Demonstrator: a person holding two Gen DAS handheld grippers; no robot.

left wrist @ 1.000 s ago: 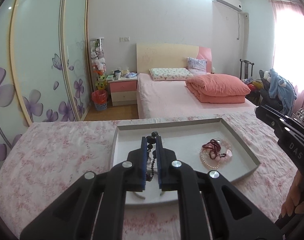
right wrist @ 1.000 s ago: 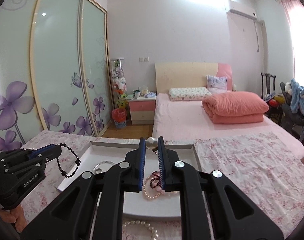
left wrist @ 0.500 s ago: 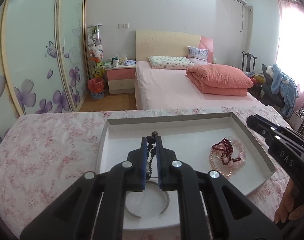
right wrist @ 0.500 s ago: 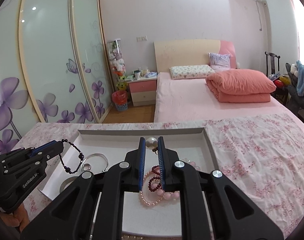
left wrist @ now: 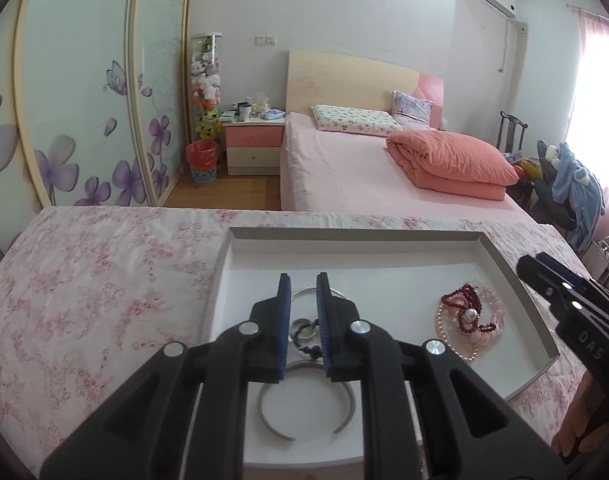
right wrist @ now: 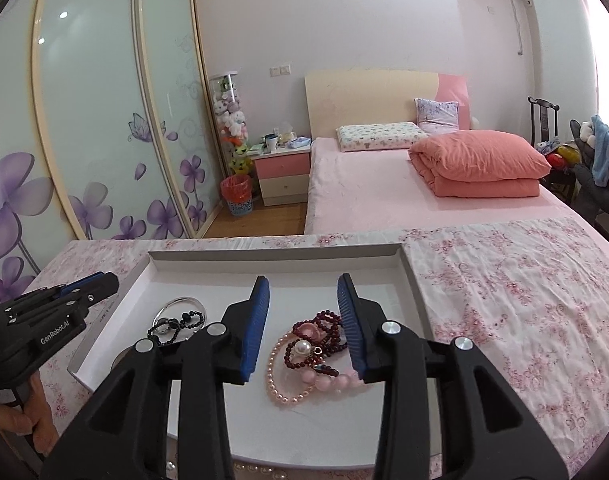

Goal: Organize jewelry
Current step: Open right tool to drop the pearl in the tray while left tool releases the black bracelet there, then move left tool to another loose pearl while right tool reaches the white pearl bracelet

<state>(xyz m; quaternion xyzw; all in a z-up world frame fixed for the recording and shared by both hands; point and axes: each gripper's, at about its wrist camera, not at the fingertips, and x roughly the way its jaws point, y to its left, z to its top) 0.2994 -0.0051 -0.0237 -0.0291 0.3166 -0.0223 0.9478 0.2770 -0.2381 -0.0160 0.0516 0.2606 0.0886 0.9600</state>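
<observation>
Floral bedspread; white tray (right wrist: 408,276) | dark-red beads (right wrist: 328,332), pink pearls tangled | right gripper (right wrist: 304,294) just opened, empty; left gripper (left wrist: 303,286) slightly parted, empty

A pearl strand (right wrist: 256,470), seemingly, runs off the bottom edge.

"GenRobot.AI" on left claw (right wrist: 89,289), "DAS" on right claw (left wrist: 544,270)

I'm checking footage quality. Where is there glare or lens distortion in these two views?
Left wrist view: the window at right is blown out and the wardrobe frames bow. Right wrist view: ceiling lights reflect as spots on the wardrobe glass, dark vignette in the corners; the tray stays sharp.
</observation>
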